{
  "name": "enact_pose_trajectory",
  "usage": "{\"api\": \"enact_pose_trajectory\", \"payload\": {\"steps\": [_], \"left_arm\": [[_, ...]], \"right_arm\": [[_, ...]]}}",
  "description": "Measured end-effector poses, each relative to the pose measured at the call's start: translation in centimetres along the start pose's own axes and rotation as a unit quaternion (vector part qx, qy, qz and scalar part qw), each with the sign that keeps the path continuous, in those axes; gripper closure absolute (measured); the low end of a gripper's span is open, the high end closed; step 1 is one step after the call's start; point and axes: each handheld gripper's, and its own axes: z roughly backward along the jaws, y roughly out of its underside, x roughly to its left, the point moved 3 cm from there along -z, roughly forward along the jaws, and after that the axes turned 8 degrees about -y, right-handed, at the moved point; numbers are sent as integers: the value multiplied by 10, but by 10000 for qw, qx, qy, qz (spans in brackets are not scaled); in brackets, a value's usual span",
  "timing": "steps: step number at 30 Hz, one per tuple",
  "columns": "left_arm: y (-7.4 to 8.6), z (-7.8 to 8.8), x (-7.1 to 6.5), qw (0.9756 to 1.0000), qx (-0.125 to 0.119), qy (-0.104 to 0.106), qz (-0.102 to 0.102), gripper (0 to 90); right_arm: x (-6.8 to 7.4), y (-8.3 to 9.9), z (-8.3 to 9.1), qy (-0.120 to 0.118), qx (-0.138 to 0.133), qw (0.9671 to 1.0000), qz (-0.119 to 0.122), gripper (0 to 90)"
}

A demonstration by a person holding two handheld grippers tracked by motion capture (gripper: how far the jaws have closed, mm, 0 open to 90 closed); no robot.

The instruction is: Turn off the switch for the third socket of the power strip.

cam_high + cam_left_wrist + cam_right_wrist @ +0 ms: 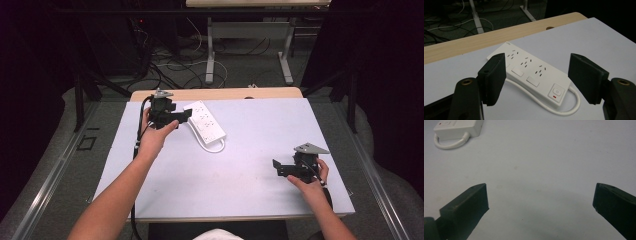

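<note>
A white power strip (206,122) with a looped white cord lies flat on the far left part of the white tabletop (250,150). My left gripper (187,116) hovers just left of the strip and points at it. In the left gripper view the strip (531,72) lies beyond my left gripper (540,77), whose jaws stand apart with nothing pressed between them. My right gripper (277,167) rests at the near right of the table, pointing left. Its jaws (541,200) are wide open over bare surface, and the strip's switch end (459,127) shows far off.
A wooden strip (215,93) runs along the table's far edge. Beyond it the floor holds tangled cables (170,62) and the metal legs of another desk (210,55). Dark curtains close in both sides.
</note>
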Motion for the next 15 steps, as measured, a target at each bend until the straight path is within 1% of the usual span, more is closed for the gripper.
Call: {"api": "enact_pose_trajectory", "payload": {"steps": [2, 3, 6, 7, 8, 9, 11, 12, 13, 15], "left_arm": [[-4, -3, -1, 10000, -7, 4, 23, 312], [-6, -4, 0, 10000, 28, 4, 12, 312], [-11, -9, 0, 10000, -18, -7, 35, 312], [-13, -11, 0, 10000, 13, 12, 41, 312], [-15, -13, 0, 10000, -20, -9, 71, 315], [-16, -14, 0, 10000, -4, -24, 69, 316], [-19, -17, 2, 10000, 21, -23, 32, 320], [-21, -19, 2, 10000, -9, -58, 56, 327], [-22, -20, 3, 10000, 10, -55, 50, 329], [-25, -24, 5, 9999, -14, -80, 68, 338]], "right_arm": [[0, 0, 0, -10, 18, 10000, -33, 0], [0, 1, 0, -8, 25, 10000, -35, 0], [0, 1, -1, -7, 24, 10000, -13, 0], [0, 1, 0, -8, 21, 10000, -26, 0], [0, 1, 0, -10, 18, 10000, -41, 0], [0, 1, 0, -10, 17, 10000, -42, 0], [0, 1, 0, -6, 22, 10000, -51, 0], [-1, 1, 0, 6, 16, 10000, -2, 0], [-1, 1, -1, 42, -18, 10000, -4, 0], [-1, 1, 0, 44, 2, 10000, -8, 0]]}}
